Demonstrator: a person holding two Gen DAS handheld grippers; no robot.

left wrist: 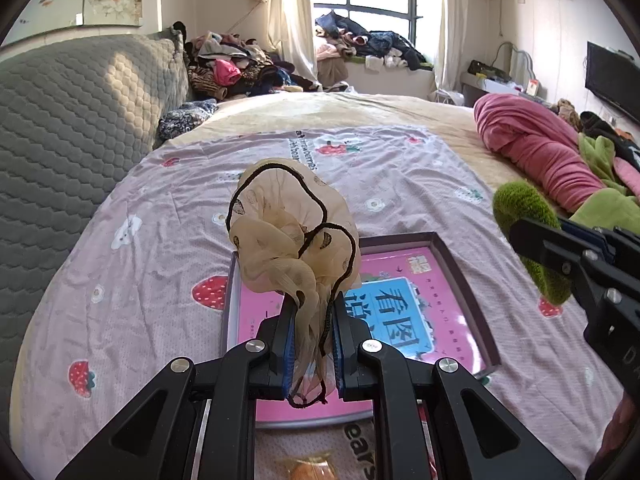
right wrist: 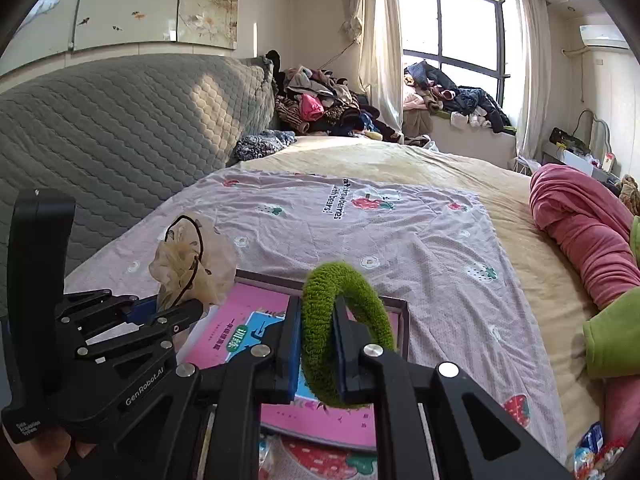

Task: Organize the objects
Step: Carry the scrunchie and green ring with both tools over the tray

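Beige sheer scrunchie [left wrist: 292,236] with dark trim, pinched at its gathered end between the fingers [left wrist: 289,344] of the left gripper [left wrist: 312,344]; ruffles stand up above the tips, held in the air over the near left part of the tray. Green fuzzy scrunchie [right wrist: 340,320] clamped upright in the right gripper [right wrist: 318,344], fingers [right wrist: 292,340] closed on one side of the ring, also above the tray. Both grippers side by side, near but apart.

Tray [left wrist: 452,260]: shallow, dark-rimmed, lying flat on the bed, a pink booklet [left wrist: 424,280] with a blue panel inside it.

Beneath: pale pink strawberry-print sheet [left wrist: 160,248] spread over a yellow bedcover [left wrist: 360,112]. Grey quilted headboard [left wrist: 80,120] to the left. Rolled pink blanket [left wrist: 532,144] at the right. Clothes heaped by the window [left wrist: 376,0]
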